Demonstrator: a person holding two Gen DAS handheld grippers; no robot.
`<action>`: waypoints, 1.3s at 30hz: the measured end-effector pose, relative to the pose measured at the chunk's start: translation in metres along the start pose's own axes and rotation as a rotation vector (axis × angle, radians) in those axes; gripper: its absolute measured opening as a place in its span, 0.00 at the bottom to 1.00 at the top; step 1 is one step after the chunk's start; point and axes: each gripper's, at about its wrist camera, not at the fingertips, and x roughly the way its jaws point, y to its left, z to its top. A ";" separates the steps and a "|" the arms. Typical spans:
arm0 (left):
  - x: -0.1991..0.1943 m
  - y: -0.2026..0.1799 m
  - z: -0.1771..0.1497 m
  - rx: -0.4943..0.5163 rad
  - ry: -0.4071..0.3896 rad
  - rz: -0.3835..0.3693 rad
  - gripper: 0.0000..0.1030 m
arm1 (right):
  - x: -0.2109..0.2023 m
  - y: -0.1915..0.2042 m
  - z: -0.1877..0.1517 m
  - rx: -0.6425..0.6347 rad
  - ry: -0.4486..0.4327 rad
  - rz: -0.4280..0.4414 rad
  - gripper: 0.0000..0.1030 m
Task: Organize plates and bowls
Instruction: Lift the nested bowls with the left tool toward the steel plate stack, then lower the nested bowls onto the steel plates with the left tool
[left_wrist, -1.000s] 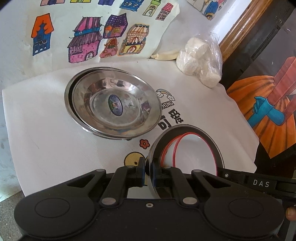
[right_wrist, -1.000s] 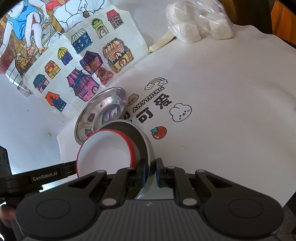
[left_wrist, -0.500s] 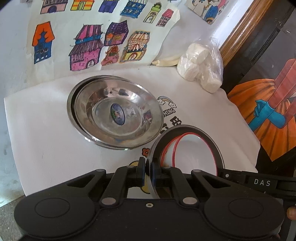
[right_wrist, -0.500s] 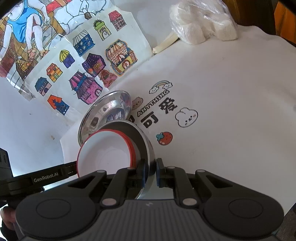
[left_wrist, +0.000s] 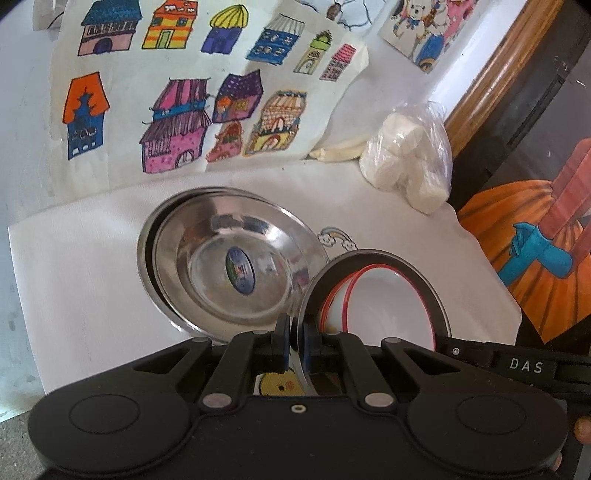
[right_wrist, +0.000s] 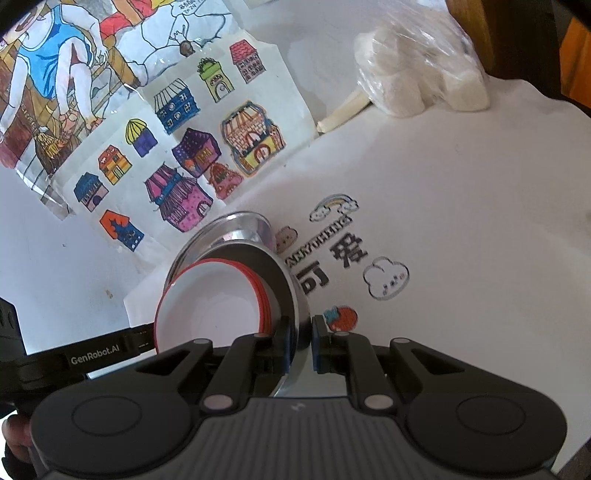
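Steel dishes (left_wrist: 229, 266), round, shiny and shallow, sit nested on a white cloth (left_wrist: 81, 258) spread over the counter (left_wrist: 22, 155). An oval blue sticker marks the bottom of the top dish; its print is too small to read.

A bowl (left_wrist: 384, 306) is held in the air just right of the dishes, tipped on edge. It is metal outside, with a wide grey rim, and smooth white inside with thin red rings at the lip.

Left hand-held gripper (left_wrist: 294, 341), black with blue pads, points down at a slant and is pinched on the bowl's left rim. Right hand-held gripper (right_wrist: 301, 341) slants down as well and is pinched on the opposite rim, the bowl (right_wrist: 221, 310) hanging between the two. In the right view the dishes (right_wrist: 236, 229) show just behind the bowl.

The left tool's bar reads "GenRobot.AI"; the right tool's bar reads "DAS". The cloth (right_wrist: 461, 221) carries a rainbow, a cloud, a strawberry, the word "ANYTHING" and Chinese characters.

Behind lie a paper sheet (left_wrist: 177, 96) of bright coloured-in houses and a crinkled clear bag (left_wrist: 410, 162) of white lumps.
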 end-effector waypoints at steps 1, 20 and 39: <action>0.001 0.001 0.002 -0.001 -0.003 0.004 0.04 | 0.002 0.001 0.002 -0.001 0.001 0.002 0.12; 0.009 0.024 0.032 -0.061 -0.046 0.051 0.04 | 0.036 0.024 0.036 -0.040 0.027 0.029 0.12; 0.015 0.051 0.049 -0.117 -0.061 0.113 0.04 | 0.075 0.042 0.053 -0.069 0.064 0.060 0.12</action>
